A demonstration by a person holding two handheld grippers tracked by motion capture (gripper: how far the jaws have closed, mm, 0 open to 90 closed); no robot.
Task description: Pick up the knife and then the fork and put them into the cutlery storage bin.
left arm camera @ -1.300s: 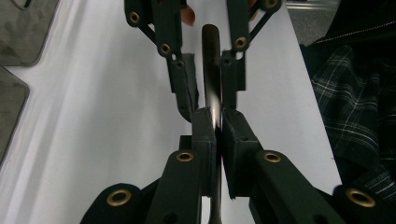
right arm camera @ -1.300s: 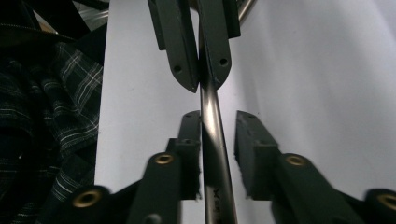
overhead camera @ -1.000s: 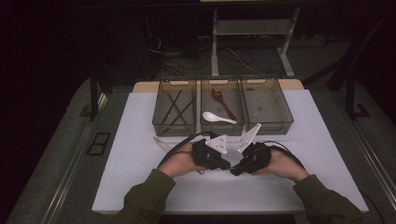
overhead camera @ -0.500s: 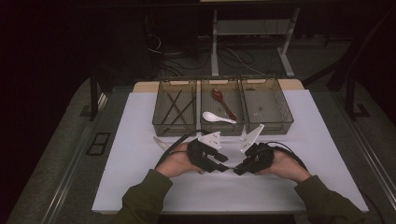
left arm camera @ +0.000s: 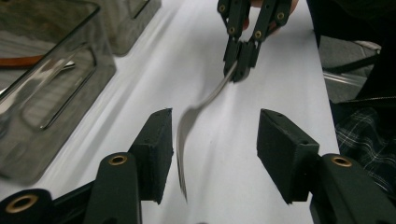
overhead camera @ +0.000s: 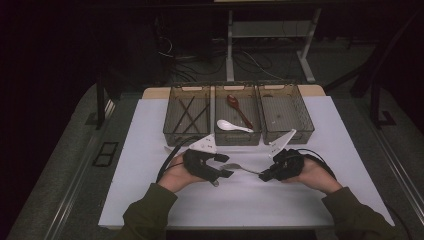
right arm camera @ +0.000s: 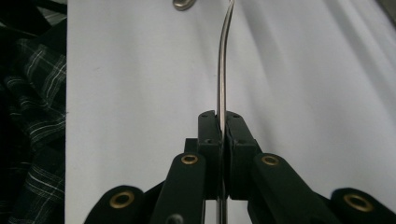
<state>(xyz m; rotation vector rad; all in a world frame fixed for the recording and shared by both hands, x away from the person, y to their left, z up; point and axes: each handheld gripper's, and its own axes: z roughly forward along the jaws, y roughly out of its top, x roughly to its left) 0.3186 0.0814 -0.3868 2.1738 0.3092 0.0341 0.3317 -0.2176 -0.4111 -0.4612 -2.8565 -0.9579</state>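
Since a second ago both hands have drifted apart and toward the near edge, and the left gripper [overhead camera: 220, 167], whose jaws have just been opening, now stands about half spread with the metal spoon [left arm camera: 196, 116] loose between its pads, touching neither.

Underneath, the worktop [overhead camera: 150, 150] is covered by a white sheet. At twelve o'clock from the hands sits a row of three clear bins [overhead camera: 239, 114] side by side: crossed dark sticks [overhead camera: 187, 112] in the left one, a brown spoon [overhead camera: 239, 107] and a white spoon [overhead camera: 232, 125] in the middle one. The bins' front wall lies just beyond the grippers and blocks any straight push forward.

Bare sheet stretches wide at nine and three o'clock, with more at six o'clock toward the near edge, where the person's sleeves come in.

Over at three o'clock, the right gripper [overhead camera: 263, 176] is clamped tight on the metal spoon's handle, holding the spoon level just above the sheet with its bowl pointing to the left gripper.
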